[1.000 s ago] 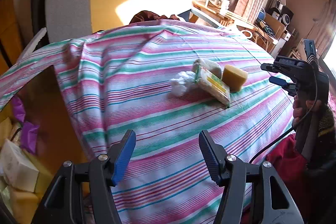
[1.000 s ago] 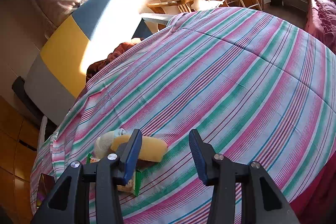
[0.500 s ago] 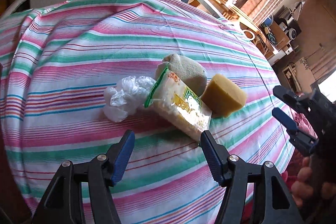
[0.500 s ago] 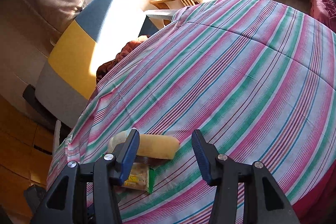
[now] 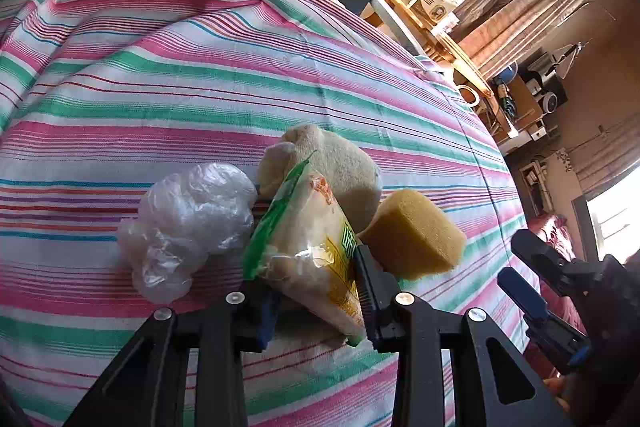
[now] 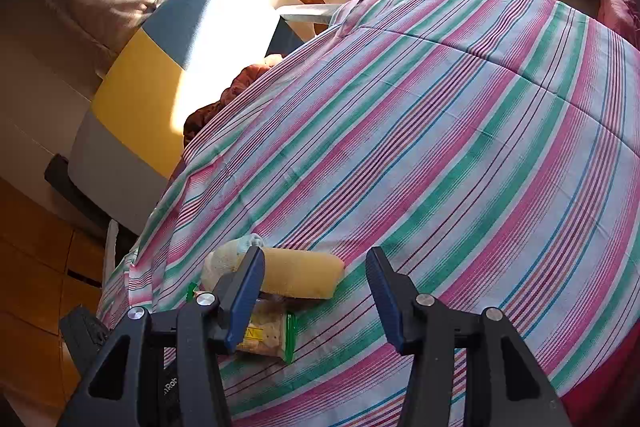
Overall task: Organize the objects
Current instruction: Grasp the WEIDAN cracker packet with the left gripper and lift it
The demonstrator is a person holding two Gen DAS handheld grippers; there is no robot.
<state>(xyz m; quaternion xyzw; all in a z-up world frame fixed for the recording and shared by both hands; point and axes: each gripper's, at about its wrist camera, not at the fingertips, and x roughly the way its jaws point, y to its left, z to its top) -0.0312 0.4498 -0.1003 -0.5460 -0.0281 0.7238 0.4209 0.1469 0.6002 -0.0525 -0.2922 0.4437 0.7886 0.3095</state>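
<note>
Snack packet (image 5: 312, 247), green-edged, is clamped at its near end by the left gripper (image 5: 316, 291) on the striped bedcover (image 5: 200, 87). Its long axis is seen running up and away from the claw, wedged between the crumpled plastic bag (image 5: 188, 223) and the yellow sponge (image 5: 412, 233). The right gripper (image 6: 316, 293) is held apart and empty, just beside the sponge, so the left is judged better placed to lift.

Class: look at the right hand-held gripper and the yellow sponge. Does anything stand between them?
Nothing visible does. The right hand-held gripper is open, and the yellow sponge lies just beyond its fingertips on the striped cloth, partly behind one finger.
</note>
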